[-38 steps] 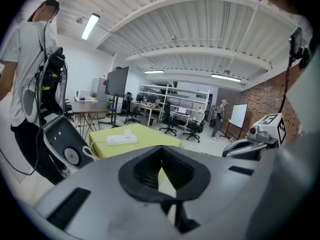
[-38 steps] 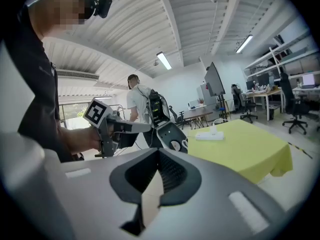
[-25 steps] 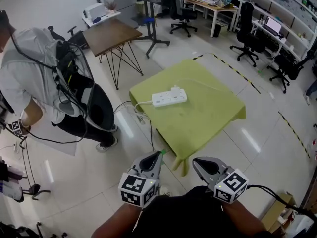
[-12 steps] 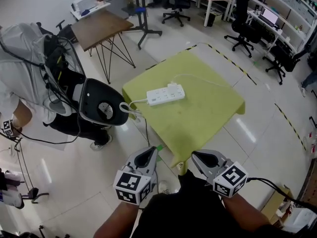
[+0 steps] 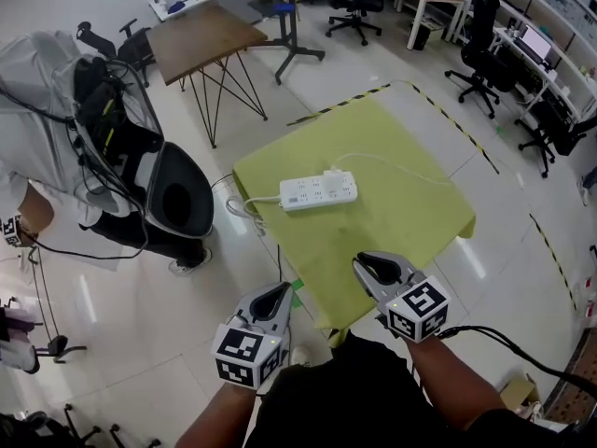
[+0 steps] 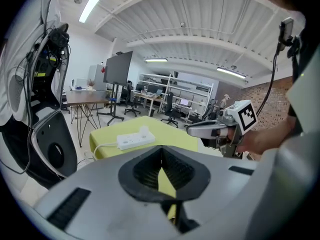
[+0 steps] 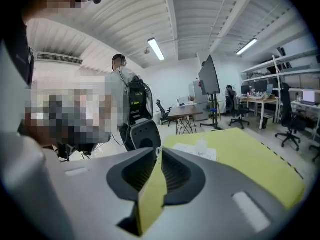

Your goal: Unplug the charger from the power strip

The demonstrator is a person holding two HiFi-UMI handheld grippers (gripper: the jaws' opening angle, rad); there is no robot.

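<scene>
A white power strip (image 5: 318, 192) lies on the yellow-green tablecloth (image 5: 401, 213) of a low table. A white charger (image 5: 334, 173) is plugged in at its far edge, and its thin cable runs off to the right. Both grippers hang short of the strip, apart from it. My left gripper (image 5: 282, 293) is off the table's near corner, over the floor, with its jaws shut and empty. My right gripper (image 5: 366, 263) is over the near edge of the cloth, its jaws opening a crack with nothing between them. The strip (image 6: 132, 139) also shows ahead in the left gripper view, and the strip (image 7: 197, 151) in the right gripper view.
A person in a grey hoodie (image 5: 47, 129) stands at the left with a black round case (image 5: 177, 199). The strip's cord (image 5: 247, 203) drops off the table's left side. A brown table (image 5: 205, 40) is behind. Office chairs and desks line the back right.
Both grippers have moved forward toward the table, the right one farther, from over the floor to over the cloth's near edge. The person's black case has swung round.
</scene>
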